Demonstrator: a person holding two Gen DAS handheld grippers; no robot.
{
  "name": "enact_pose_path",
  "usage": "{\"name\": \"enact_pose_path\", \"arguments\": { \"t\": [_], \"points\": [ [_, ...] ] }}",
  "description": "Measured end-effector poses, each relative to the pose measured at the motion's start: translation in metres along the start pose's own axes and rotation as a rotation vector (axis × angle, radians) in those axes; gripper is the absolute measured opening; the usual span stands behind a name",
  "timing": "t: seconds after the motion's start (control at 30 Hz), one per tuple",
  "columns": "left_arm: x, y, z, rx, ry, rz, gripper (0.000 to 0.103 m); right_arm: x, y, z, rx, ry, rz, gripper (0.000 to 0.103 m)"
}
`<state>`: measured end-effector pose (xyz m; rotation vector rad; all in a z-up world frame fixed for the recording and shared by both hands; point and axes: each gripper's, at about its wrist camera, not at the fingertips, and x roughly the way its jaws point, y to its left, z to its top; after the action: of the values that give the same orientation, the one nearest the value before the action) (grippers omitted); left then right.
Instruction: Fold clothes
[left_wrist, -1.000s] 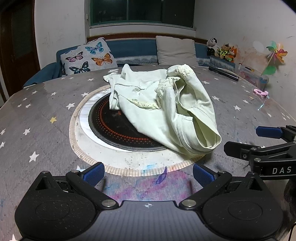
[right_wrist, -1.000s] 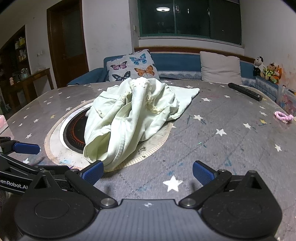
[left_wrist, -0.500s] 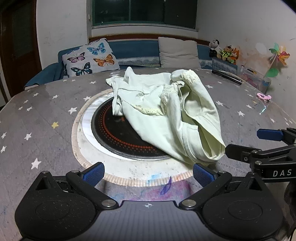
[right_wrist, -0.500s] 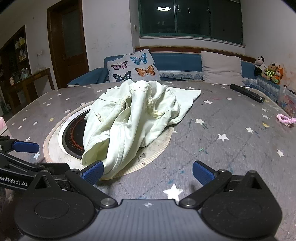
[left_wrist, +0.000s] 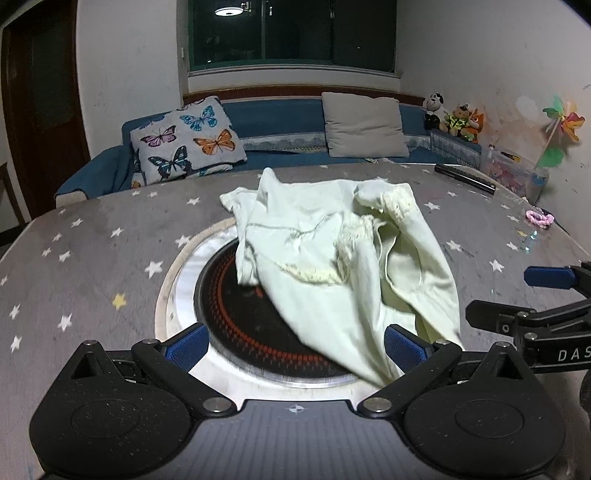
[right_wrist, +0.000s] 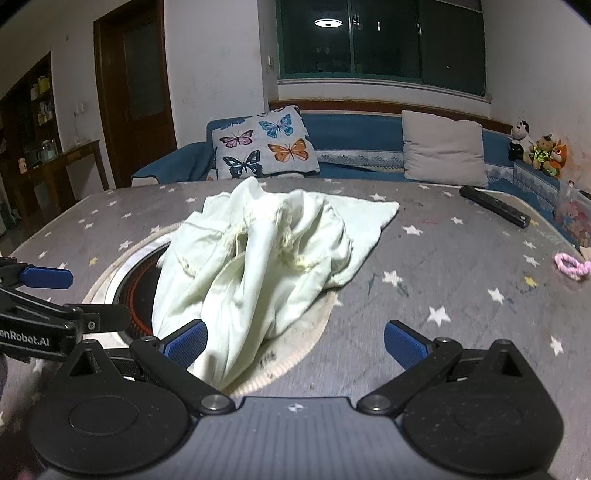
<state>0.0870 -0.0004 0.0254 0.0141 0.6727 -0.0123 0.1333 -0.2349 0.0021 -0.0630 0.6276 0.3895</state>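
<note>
Both grippers had moved closer to the garment (left_wrist: 343, 266) heaped on the hotplate (left_wrist: 236, 317). Left wrist view: a remote (left_wrist: 463, 178) lay beyond it; the left gripper (left_wrist: 295, 343) gaped, hem between its fingers. Right wrist view: the right gripper (right_wrist: 295, 341) was spread, left pad (right_wrist: 186, 341) touching cloth.

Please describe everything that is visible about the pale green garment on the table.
The pale green garment looks like soft, thin cotton with frayed lace trim along some seams. It lies crumpled in an unfolded heap, partly over the round black burner set into the star-patterned table. Both hand-held grippers, left and right, are open at its near edge; contact is unclear.
</note>
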Motion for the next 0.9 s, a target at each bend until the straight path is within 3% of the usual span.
{"name": "enact_pose_path", "arguments": {
  "t": [0.3,0.43,0.5,0.6,0.67,0.73,0.9],
  "points": [
    [0.023,-0.006,0.025,0.051,-0.014,-0.024,0.084,0.026,-0.006,0.043,0.023,0.000,0.045,0.093],
    [0.033,-0.006,0.028,0.067,0.000,-0.044,0.082,0.046,0.001,0.059,-0.011,0.016,0.071,0.084],
    [0.038,-0.007,0.030,0.070,0.004,-0.053,0.081,0.061,0.003,0.065,-0.023,0.031,0.088,0.076],
    [0.045,-0.008,0.035,0.082,0.006,-0.060,0.080,0.082,0.000,0.071,-0.011,0.060,0.111,0.054],
    [0.049,-0.009,0.040,0.094,0.003,-0.064,0.080,0.091,-0.007,0.072,0.017,0.079,0.125,0.030],
    [0.053,-0.011,0.046,0.103,-0.003,-0.071,0.080,0.092,-0.017,0.069,0.059,0.082,0.123,0.016],
    [0.064,-0.017,0.062,0.121,-0.019,-0.094,0.080,0.083,-0.046,0.054,0.155,0.073,0.091,0.010]
  ]
}}
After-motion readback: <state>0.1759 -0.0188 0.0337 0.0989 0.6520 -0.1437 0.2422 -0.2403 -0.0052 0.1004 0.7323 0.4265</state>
